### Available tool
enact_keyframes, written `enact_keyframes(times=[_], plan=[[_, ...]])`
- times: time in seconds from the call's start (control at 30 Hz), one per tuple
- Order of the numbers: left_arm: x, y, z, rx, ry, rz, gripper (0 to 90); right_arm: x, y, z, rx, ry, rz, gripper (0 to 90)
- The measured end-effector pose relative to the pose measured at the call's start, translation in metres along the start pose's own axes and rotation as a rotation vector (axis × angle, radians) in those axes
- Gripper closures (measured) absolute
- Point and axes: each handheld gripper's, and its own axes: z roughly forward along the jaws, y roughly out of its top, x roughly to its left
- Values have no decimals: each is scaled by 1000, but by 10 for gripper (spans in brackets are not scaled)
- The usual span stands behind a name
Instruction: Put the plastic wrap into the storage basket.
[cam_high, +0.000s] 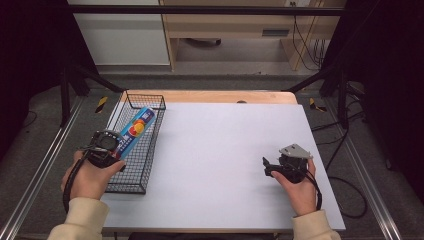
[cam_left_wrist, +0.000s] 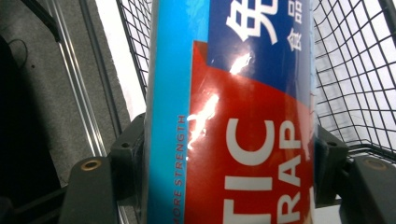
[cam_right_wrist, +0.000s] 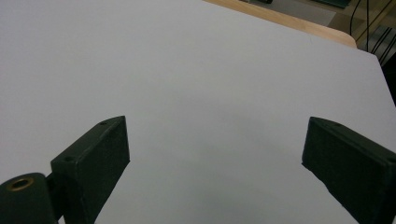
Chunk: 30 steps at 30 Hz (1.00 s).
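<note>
From up high, the left gripper (cam_high: 107, 150) has a blue and red box (cam_high: 135, 131) clamped, angled over the wire basket (cam_high: 145, 172) at the table's (cam_high: 225, 150) left edge. The left gripper view has both jaws pressed on the box's sides. The right gripper (cam_right_wrist: 215, 154) is spread wide over bare table.

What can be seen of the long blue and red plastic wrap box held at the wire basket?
The long blue and red plastic wrap box is a glossy carton, cyan along one edge, with white lettering including "MORE STRENGTH". It lies lengthwise over the black wire mesh basket at the table's left side. The left gripper is shut on its near end, a jaw against each side. Whether it touches the basket floor cannot be told.
</note>
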Motion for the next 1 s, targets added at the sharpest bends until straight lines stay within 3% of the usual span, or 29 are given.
enact_keyframes(times=[0.27, 1.0], plan=[[2, 1, 8, 48, -14, 5, 315, 0, 0, 0, 4, 7, -1, 76], [-2, 5, 15, 100, -17, 12, 316, 1, 0, 1, 10, 10, -1, 77]])
